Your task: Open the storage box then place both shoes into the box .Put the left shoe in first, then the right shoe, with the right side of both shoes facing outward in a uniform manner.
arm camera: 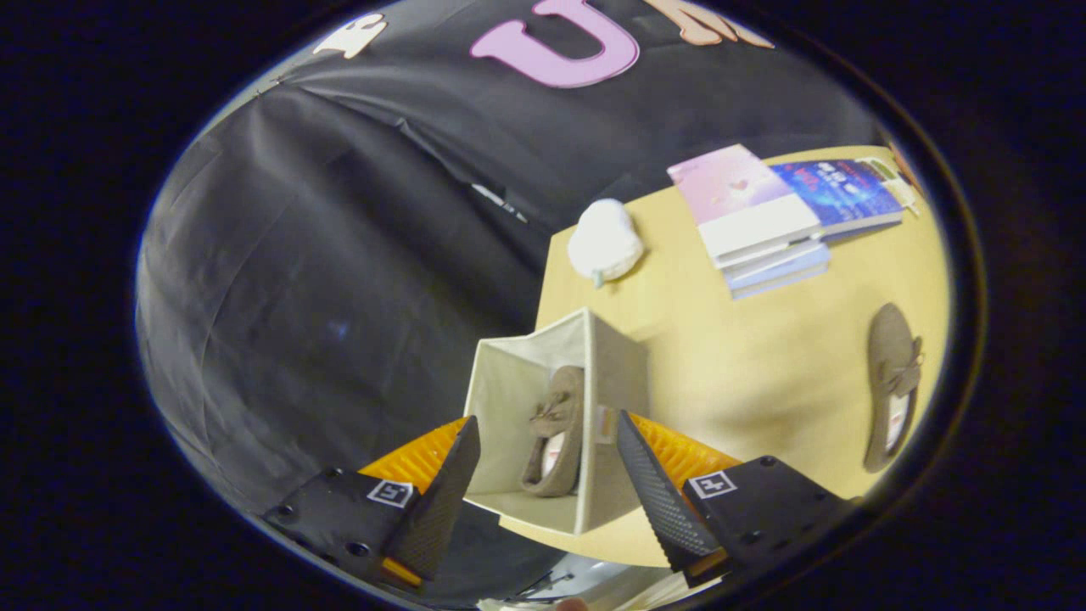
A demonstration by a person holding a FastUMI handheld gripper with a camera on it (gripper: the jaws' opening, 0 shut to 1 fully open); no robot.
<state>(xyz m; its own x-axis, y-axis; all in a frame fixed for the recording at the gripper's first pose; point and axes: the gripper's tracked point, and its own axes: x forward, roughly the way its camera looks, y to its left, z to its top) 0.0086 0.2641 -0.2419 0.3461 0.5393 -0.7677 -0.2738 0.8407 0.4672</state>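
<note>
We see the gripper [547, 462] with its two black ribbed fingers [445, 501] spread wide apart, holding nothing. Between the fingers, just ahead of them, sits the open beige fabric storage box [615, 373] on the pale yellow wooden table [764, 382], near the table's edge. Inside the box lies one brown suede moccasin shoe with a bow [558, 433] (its bow points toward the box's far wall). We cannot tell which side of this shoe faces outward.

The second brown suede moccasin shoe [891, 386] lies on the table well apart from the box, beyond the right finger. Its pale insole is visible.

Beyond the box, a white fluffy rounded object [604, 242] rests at the table's far edge. Near it, a stack of books [780, 225] lies on the table, with a pink-covered book on top and a blue-covered book [840, 195] just beside it.
</note>
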